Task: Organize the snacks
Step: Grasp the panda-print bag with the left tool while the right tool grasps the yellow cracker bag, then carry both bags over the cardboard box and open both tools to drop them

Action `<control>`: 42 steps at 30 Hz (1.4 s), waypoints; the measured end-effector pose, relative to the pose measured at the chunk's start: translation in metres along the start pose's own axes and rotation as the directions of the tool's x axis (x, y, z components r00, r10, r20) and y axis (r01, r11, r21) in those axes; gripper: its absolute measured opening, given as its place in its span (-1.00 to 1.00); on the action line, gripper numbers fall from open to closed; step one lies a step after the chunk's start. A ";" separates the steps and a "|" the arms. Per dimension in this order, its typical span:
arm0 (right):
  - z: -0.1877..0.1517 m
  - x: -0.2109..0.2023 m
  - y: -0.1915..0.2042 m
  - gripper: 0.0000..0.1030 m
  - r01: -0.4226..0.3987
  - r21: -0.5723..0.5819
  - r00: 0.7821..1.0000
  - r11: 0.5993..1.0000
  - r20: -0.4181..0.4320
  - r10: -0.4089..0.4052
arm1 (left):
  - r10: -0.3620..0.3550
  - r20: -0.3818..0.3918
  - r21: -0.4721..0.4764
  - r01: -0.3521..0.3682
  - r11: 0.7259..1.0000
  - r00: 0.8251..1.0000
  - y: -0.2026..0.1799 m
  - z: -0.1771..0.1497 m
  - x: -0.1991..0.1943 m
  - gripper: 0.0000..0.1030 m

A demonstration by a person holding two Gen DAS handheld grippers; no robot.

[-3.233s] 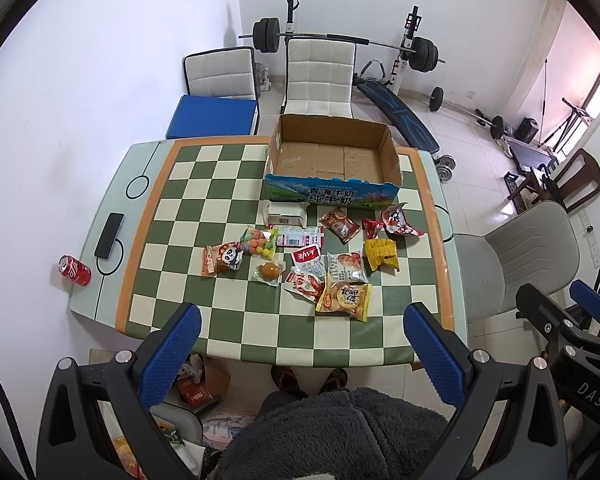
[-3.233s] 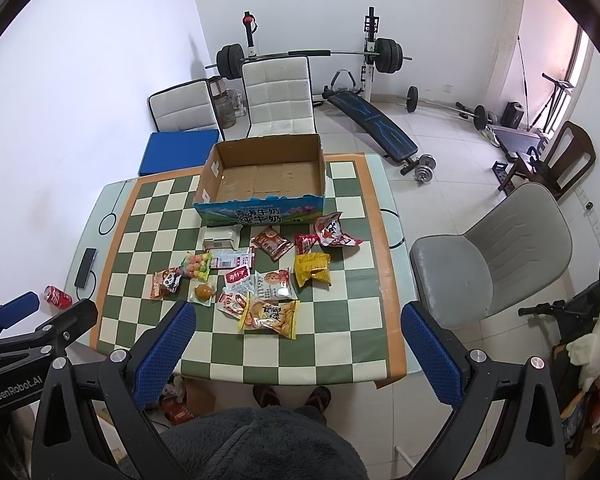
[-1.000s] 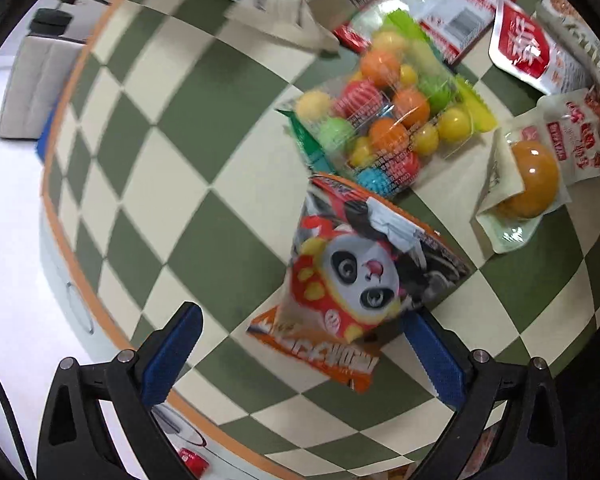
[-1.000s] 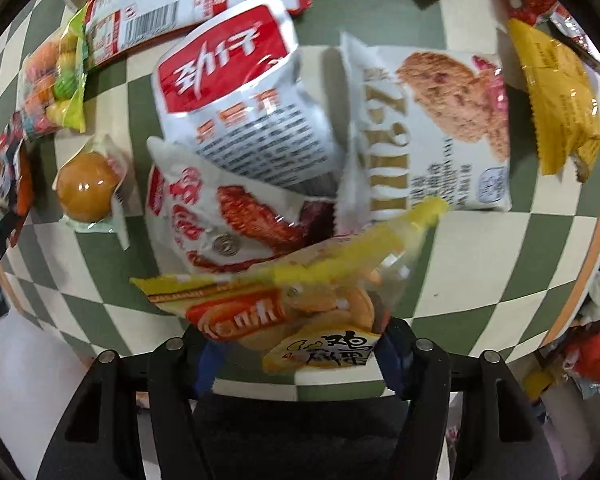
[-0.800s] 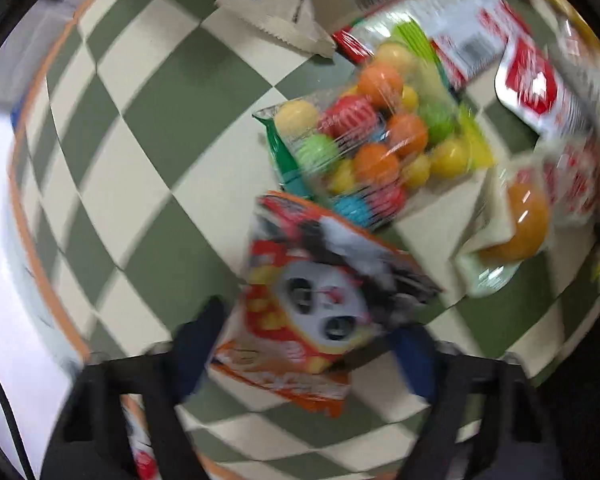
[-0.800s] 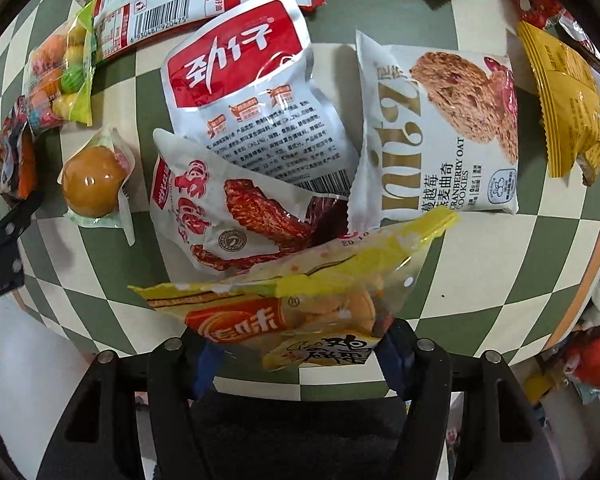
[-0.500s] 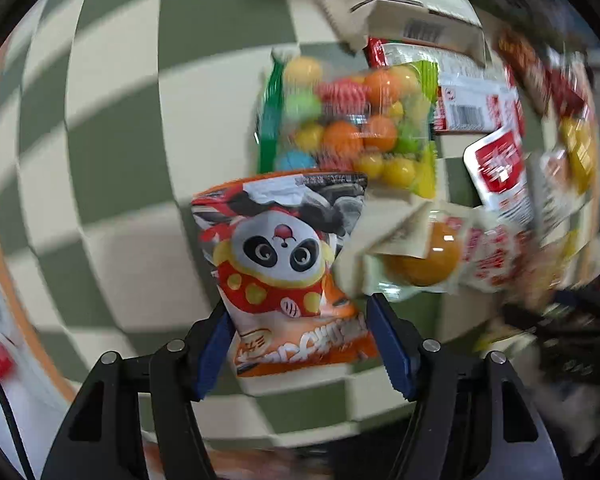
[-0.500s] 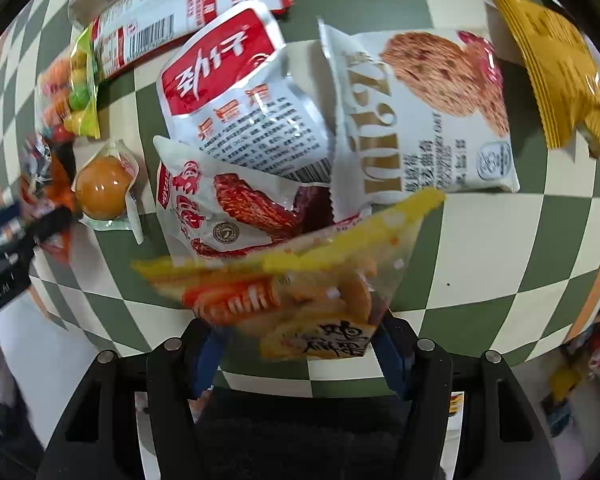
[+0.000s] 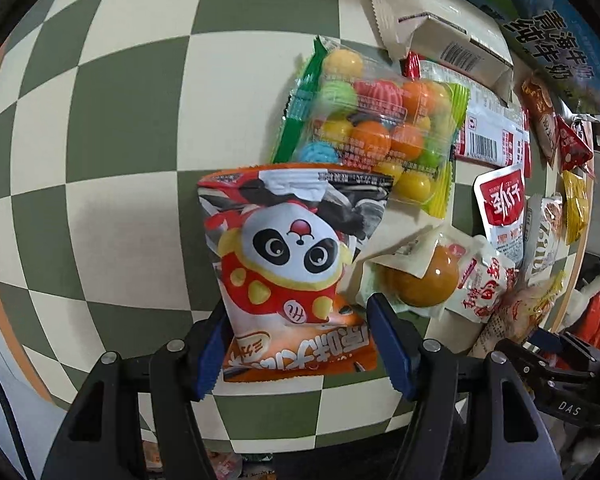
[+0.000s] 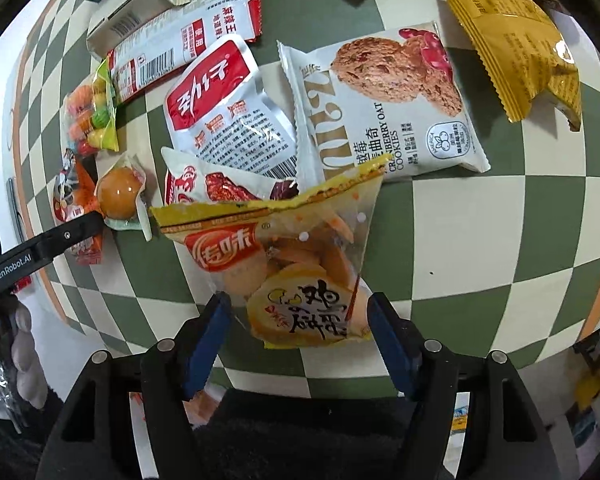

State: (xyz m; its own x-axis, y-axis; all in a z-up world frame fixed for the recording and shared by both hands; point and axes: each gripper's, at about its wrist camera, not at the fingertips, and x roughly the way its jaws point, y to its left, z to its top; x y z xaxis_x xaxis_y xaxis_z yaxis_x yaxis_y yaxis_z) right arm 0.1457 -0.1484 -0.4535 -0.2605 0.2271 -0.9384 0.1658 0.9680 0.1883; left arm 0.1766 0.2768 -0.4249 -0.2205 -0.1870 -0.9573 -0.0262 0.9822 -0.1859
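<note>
Our left gripper (image 9: pixel 298 344) squeezed the panda bag (image 9: pixel 292 264) near the table's (image 9: pixel 100 128) front edge. Our right gripper (image 10: pixel 298 340) squeezed the yellow bag (image 10: pixel 292 264) there too. We needed to lift both slowly. Only the box's (image 9: pixel 556 36) outer wall showed, so we could not see inside.

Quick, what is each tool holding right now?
Left tool: closed on the panda snack bag.
Right tool: closed on the yellow biscuit bag.
</note>
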 end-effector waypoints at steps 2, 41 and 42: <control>-0.009 0.000 -0.010 0.42 0.016 0.005 1.000 1.000 0.013 -0.016 | 0.009 0.020 0.010 -0.010 1.000 1.000 -0.001 -0.004 0.003 0.11; -0.094 -0.309 -0.178 -0.18 -0.268 -0.114 0.914 0.957 0.285 0.290 | -0.142 0.388 0.088 0.117 0.989 0.911 -0.168 0.046 -0.194 0.03; -0.077 -0.321 -0.178 -0.18 -0.257 -0.121 0.911 0.959 0.300 0.282 | -0.143 0.389 0.077 0.122 0.990 0.910 -0.172 0.068 -0.198 0.03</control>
State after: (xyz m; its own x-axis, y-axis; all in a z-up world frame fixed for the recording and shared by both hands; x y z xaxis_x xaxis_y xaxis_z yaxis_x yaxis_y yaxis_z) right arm 0.1261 -0.3852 -0.1635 0.0945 0.4484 -0.8888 0.1108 0.8825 0.4570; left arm 0.2911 0.1437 -0.2180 0.1823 -0.3166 -0.9309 0.0225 0.9478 -0.3179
